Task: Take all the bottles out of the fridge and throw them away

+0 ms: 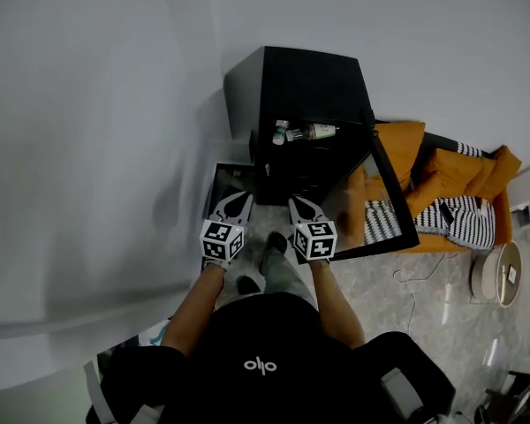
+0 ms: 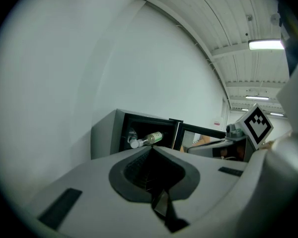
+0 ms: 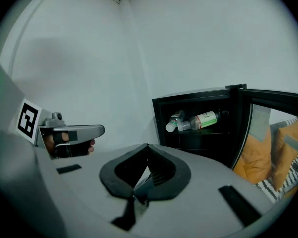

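- Both sets of jaws are pressed together with nothing in them: left gripper (image 1: 237, 203) and right gripper (image 1: 300, 206) are side by side in front of me, noses aimed at the fridge (image 1: 305, 78).
- The targets are not yet touched: a long bottle (image 1: 316, 132) and a small bottle (image 1: 281, 132) lie on their sides on the top shelf (image 3: 208, 132), touching or nearly so, inside the open front.
- From my jaws they sit ahead and a little above, well apart from either tip.
- The long one's axis runs across the shelf, roughly along the opening, with its white cap toward the left and the small one just beside that cap.
- So I'd judge a straight-in reach meets its side, with jaws spread across the barrel.
- Nearer hand: the right gripper lines up almost dead on the pair, while the left sits off toward the fridge's left edge.
- Right goes first, I reckon, and it must open up before it reaches the shelf.
- Room: the door (image 1: 384, 210) hangs open on the right and fences that side, with the sofa (image 1: 397, 144) beyond it.
- The wall (image 1: 97, 148) is close on the left.
- The fridge roof sits low over the shelf, so headroom looks tight.
- A dark square thing (image 1: 223, 177) sits on the floor just left of the fridge; whether it's a bin, I can't tell.
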Available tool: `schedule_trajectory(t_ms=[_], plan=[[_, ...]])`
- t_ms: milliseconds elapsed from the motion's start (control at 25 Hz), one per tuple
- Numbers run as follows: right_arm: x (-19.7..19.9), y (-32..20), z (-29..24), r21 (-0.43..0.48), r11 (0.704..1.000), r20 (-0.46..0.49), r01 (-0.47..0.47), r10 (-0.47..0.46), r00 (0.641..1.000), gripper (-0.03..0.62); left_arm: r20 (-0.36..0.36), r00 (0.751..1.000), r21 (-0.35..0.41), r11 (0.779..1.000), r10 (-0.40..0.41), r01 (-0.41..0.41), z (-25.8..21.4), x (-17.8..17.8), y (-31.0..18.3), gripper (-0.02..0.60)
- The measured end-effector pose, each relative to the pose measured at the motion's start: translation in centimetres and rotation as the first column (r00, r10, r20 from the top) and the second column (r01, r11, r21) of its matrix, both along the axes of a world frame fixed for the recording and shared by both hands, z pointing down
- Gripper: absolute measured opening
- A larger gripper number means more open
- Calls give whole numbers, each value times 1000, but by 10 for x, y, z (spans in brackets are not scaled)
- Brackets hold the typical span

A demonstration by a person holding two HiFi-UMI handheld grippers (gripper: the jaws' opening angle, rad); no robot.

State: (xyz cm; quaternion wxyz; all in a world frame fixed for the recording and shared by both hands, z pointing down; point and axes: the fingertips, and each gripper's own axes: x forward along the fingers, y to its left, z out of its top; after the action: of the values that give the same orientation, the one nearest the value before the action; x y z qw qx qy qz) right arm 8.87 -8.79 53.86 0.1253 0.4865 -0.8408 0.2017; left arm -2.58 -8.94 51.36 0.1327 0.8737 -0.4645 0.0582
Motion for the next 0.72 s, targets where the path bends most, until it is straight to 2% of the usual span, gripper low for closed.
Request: schedule_trajectory(t_ms=[720], plan=[[19,-7,-1,7,999,0,-41,41,999,8,8,999,16,999,33,-33,-5,16,-15,0]])
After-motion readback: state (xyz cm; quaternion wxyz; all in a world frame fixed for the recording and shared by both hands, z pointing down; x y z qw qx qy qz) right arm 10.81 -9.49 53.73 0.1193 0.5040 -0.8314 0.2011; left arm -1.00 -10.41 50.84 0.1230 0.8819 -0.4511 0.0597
